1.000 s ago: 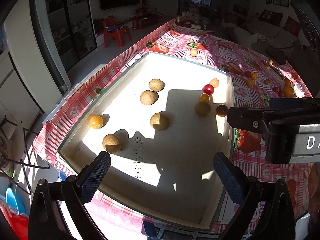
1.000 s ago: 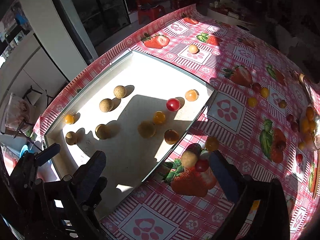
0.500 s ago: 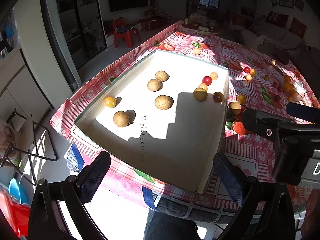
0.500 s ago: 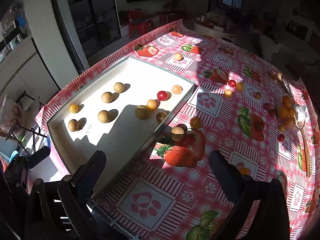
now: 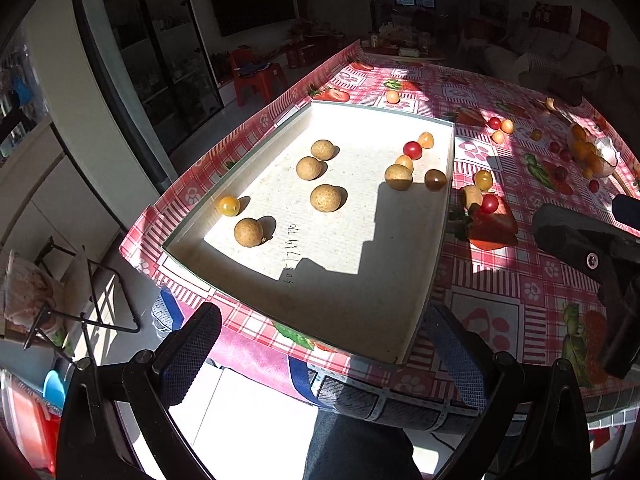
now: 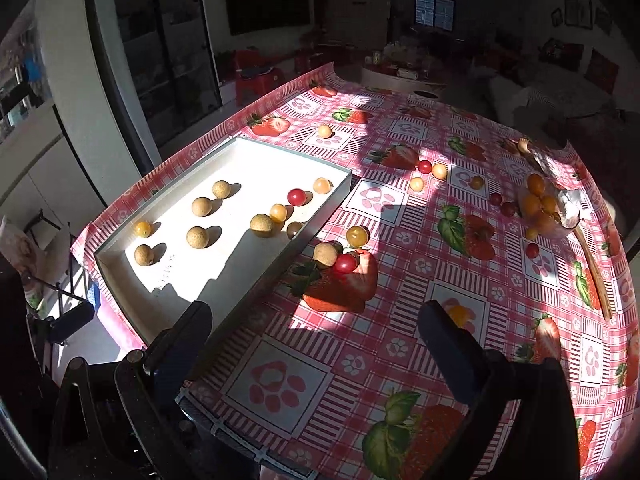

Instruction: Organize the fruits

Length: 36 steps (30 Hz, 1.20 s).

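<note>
Left wrist view shows my left gripper (image 5: 320, 344) spread wide and holding nothing, above the near edge of the white tray (image 5: 444, 216), where four longans (image 5: 326, 198) and some cherry tomatoes (image 5: 412, 149) lie. My right gripper (image 6: 316, 344) is likewise spread and bare over the strawberry-print tablecloth (image 6: 400, 344). One longan (image 6: 325, 254) touches a red tomato (image 6: 345, 264) just outside the tray.

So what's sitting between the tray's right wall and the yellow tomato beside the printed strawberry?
Nothing: in the right wrist view, only bare checked cloth separates the tray wall from the yellow tomato.
</note>
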Each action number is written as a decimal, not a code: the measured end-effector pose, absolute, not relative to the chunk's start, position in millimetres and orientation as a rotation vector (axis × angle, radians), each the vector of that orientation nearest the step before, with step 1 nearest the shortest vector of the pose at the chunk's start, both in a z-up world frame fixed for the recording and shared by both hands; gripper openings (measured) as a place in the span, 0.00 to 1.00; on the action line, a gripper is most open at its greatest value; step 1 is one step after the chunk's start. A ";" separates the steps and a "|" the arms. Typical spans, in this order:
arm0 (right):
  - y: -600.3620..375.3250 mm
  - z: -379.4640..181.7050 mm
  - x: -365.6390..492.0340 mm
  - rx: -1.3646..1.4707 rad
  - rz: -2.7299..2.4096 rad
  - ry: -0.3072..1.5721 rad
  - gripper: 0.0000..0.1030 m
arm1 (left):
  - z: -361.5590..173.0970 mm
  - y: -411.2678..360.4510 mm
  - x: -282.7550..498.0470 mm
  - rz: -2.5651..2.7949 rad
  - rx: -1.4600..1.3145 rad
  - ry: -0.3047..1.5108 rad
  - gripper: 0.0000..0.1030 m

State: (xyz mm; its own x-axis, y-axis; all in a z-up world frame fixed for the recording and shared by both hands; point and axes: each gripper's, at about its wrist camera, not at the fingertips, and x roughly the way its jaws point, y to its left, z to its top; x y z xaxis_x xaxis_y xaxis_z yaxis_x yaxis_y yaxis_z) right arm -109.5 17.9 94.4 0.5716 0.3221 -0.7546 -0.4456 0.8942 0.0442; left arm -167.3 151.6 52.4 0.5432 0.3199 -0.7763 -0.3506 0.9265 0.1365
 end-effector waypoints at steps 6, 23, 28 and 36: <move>14.4 95.9 -116.4 -0.152 0.447 0.841 1.00 | 51.5 150.2 -165.6 0.408 -0.017 0.916 1.00; 20.0 92.3 -122.4 -0.171 0.417 0.847 1.00 | 49.0 160.2 -170.4 0.407 -0.048 0.902 1.00; 21.3 91.2 -122.9 -0.179 0.416 0.851 1.00 | 49.8 160.1 -170.9 0.404 -0.049 0.896 1.00; 22.8 90.7 -123.6 -0.183 0.417 0.851 1.00 | 50.4 160.0 -170.8 0.405 -0.048 0.899 1.00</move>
